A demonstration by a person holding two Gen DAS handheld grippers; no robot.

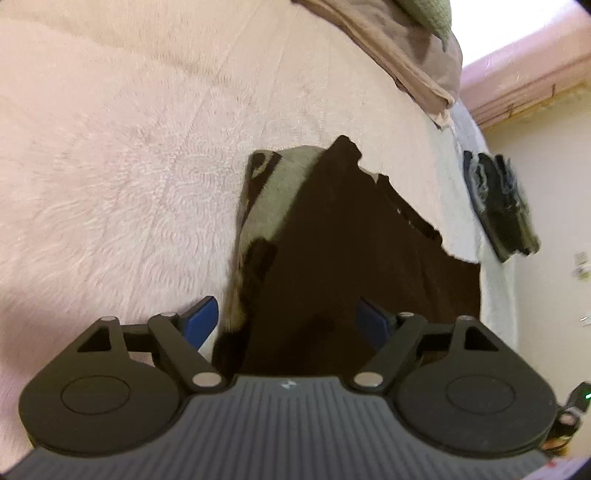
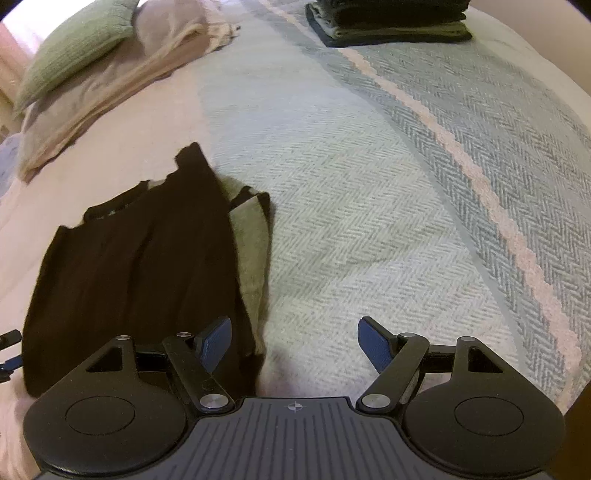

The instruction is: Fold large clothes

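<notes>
Clothes (image 2: 129,273), dark with a pale green part on one side, lie partly folded on the bed (image 2: 369,221), near its pink blanket (image 1: 110,166). The left gripper (image 1: 286,325) is over them, jaws apart and empty. The right gripper (image 2: 295,345) is just beside them, jaws apart too. A folded pile (image 2: 388,18) sits far back.

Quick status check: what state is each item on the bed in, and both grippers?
Left gripper: open, empty, over the garment's near end.
Right gripper: open, empty, at the garment's near right edge.
Dark garment: lying flat on the bed, partly folded lengthwise, grey-green side showing along one edge.
Stack of clothes: folded, at the far side of the bed.
Green pillow: lying on a rumpled beige cover.
</notes>
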